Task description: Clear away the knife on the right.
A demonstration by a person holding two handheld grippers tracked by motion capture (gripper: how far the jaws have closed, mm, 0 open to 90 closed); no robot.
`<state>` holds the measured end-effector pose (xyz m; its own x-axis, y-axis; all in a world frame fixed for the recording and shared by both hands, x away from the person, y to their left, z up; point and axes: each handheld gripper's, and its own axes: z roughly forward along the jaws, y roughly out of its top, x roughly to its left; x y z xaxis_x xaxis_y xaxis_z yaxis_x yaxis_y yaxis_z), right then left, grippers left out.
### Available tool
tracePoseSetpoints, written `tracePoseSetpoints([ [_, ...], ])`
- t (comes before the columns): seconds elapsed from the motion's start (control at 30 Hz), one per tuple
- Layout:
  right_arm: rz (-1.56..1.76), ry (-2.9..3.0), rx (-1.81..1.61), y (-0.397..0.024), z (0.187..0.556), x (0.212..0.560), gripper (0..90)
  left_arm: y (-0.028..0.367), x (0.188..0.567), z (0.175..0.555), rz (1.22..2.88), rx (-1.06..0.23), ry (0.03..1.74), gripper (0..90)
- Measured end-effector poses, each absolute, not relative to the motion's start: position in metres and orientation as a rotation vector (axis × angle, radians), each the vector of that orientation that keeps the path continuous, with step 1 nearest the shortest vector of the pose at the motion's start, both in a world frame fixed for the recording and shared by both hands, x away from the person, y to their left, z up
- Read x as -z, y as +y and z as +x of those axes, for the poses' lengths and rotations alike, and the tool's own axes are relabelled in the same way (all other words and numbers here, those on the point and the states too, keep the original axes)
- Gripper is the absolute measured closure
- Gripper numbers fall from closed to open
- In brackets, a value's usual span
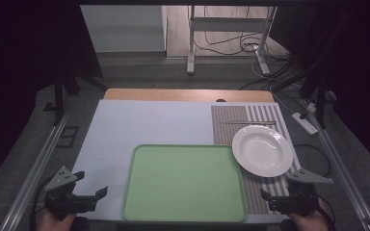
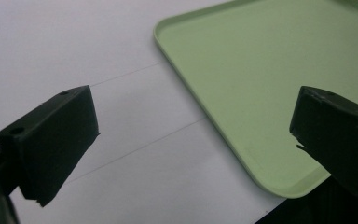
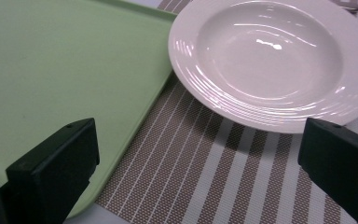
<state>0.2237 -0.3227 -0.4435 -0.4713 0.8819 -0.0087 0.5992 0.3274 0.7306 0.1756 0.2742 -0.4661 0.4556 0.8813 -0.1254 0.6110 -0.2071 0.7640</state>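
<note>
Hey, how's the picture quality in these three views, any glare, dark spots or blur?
High view: the table is evenly lit, but the surroundings and corners fall into near black. Right gripper view: bright glare streaks on the white plate, whose near rim casts a soft shadow on the striped mat. Left gripper view: the green tray is sharp, with flat light and no glare.

A chopstick pair (image 1: 248, 122) lies on the striped placemat (image 1: 226, 126) beyond the plate.

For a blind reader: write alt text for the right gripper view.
A white plate rests on a striped placemat, its rim overlapping the edge of an empty green tray at left. The right gripper hangs open, its two black jaws wide apart, holding nothing.
</note>
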Motion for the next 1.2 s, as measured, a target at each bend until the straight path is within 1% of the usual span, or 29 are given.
tracePoseSetpoints([
  [0.47,1.312,2.225,-0.921,-0.3219,0.2245,0.4447,0.0,0.2759,0.4659,0.1761,1.91,-0.418,1.225,2.0],
  [0.93,1.299,2.267,-0.882,-0.3188,0.2268,0.4461,0.0,0.2761,0.466,0.1764,1.905,-0.42,1.24,1.7],
  [1.2,1.297,2.235,-0.942,-0.3186,0.2302,0.4424,0.0,0.2748,0.4659,0.1766,1.914,-0.423,1.238,1.6],
])
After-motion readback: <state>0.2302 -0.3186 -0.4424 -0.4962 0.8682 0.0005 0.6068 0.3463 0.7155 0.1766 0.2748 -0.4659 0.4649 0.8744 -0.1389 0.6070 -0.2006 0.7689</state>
